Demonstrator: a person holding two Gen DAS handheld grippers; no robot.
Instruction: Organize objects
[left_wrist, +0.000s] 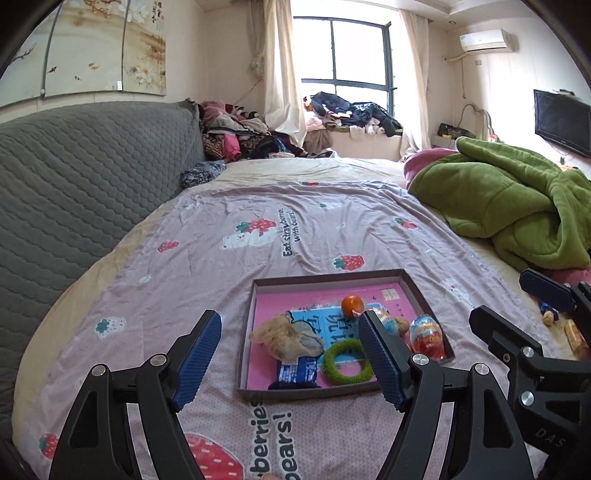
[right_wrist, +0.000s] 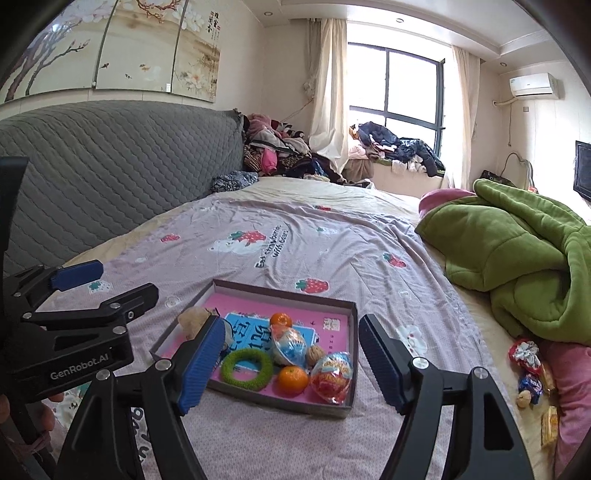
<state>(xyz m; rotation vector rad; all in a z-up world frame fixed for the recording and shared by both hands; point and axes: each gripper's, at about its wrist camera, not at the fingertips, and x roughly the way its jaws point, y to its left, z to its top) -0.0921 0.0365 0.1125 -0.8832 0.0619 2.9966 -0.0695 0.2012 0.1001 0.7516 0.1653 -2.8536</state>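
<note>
Matt cardboard tray (right_wrist: 280, 404), glossy foil egg (right_wrist: 331, 376), quilted cloth headboard (right_wrist: 110, 155).

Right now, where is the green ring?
The green ring lies inside the shallow box, near its front edge in the right wrist view, left of an orange and in front of a blue-wrapped egg.

Bright window (left_wrist: 345, 51), cream curtains (left_wrist: 280, 66), grey quilted headboard (left_wrist: 85, 162), wall air conditioner (left_wrist: 485, 40).

Left tool (left_wrist: 290, 343), right tool (right_wrist: 291, 347) agape
</note>
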